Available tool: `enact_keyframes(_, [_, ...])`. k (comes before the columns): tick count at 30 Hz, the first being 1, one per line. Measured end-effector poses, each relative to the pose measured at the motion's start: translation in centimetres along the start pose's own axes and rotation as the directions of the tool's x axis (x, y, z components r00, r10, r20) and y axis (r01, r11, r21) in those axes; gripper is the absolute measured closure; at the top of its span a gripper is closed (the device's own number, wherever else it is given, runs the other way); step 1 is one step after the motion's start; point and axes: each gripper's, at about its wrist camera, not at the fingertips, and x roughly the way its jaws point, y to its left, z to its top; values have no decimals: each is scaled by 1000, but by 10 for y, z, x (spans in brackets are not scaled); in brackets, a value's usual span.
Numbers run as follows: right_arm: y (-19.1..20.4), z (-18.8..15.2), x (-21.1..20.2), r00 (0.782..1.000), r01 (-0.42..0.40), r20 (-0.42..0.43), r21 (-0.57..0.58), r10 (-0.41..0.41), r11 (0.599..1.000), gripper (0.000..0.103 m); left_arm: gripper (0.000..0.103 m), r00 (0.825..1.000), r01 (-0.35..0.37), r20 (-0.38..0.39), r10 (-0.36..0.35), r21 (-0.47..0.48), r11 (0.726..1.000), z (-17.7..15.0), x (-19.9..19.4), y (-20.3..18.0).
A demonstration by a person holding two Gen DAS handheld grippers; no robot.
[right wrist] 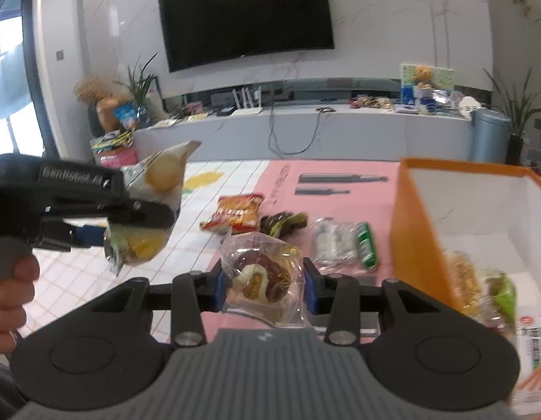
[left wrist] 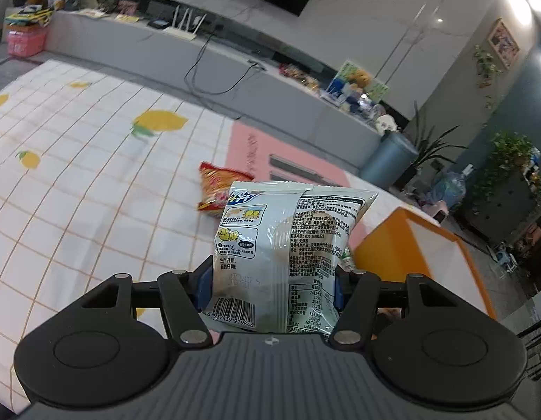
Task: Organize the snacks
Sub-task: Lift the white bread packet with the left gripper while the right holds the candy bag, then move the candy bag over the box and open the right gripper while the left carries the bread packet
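My left gripper point(left wrist: 273, 285) is shut on a pale blue snack bag point(left wrist: 287, 241) and holds it upright above the table; from the right wrist view that gripper point(right wrist: 141, 224) and its bag point(right wrist: 158, 182) hang at the left. My right gripper point(right wrist: 265, 288) is shut on a clear-wrapped chocolate pastry point(right wrist: 263, 276), just left of the orange box point(right wrist: 415, 224). The box holds several snack packs point(right wrist: 480, 287). A red snack bag point(right wrist: 237, 211), a dark green pack point(right wrist: 284, 222) and a clear pack with a green end point(right wrist: 343, 241) lie on the table.
The table has a lemon-print cloth point(left wrist: 95, 175) and a pink mat point(right wrist: 326, 189). The orange box point(left wrist: 403, 245) stands at the right. Behind are a grey TV bench point(right wrist: 305, 129), a television point(right wrist: 246, 14), a blue bin point(right wrist: 489, 136) and plants.
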Motion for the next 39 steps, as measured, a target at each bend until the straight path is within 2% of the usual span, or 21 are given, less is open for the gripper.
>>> enact_keyframes(4, [-17, 14, -21, 999, 48, 26, 5, -48, 999, 63, 34, 999, 36, 16, -36, 7, 999, 1, -10, -12])
enact_keyframes(8, [-50, 28, -43, 993, 109, 36, 57, -111, 992, 63, 34, 995, 91, 28, -92, 38, 995, 2, -17, -30])
enact_keyframes(13, [-103, 33, -60, 983, 184, -5, 151, -185, 971, 63, 34, 984, 176, 1, -177, 54, 983, 0, -15, -55])
enact_keyframes(16, [-127, 28, -63, 977, 212, -36, 205, -209, 956, 63, 34, 982, 186, -17, -186, 80, 979, -4, -10, -69])
enact_keyframes(23, [-142, 27, -63, 981, 195, -64, 214, -185, 957, 63, 34, 975, 219, -61, -214, 107, 970, -12, 3, -99])
enact_keyframes(31, [-162, 24, -43, 969, 220, -153, 193, -192, 956, 63, 34, 967, 239, -117, -224, 139, 961, -27, 19, -134])
enact_keyframes(35, [-173, 24, -27, 964, 209, -205, 192, -169, 959, 63, 34, 965, 244, -139, -222, 160, 957, -34, 30, -146])
enact_keyframes(39, [-182, 22, -3, 951, 219, -264, 223, -158, 950, 63, 34, 967, 222, -159, -197, 156, 963, -39, 47, -151])
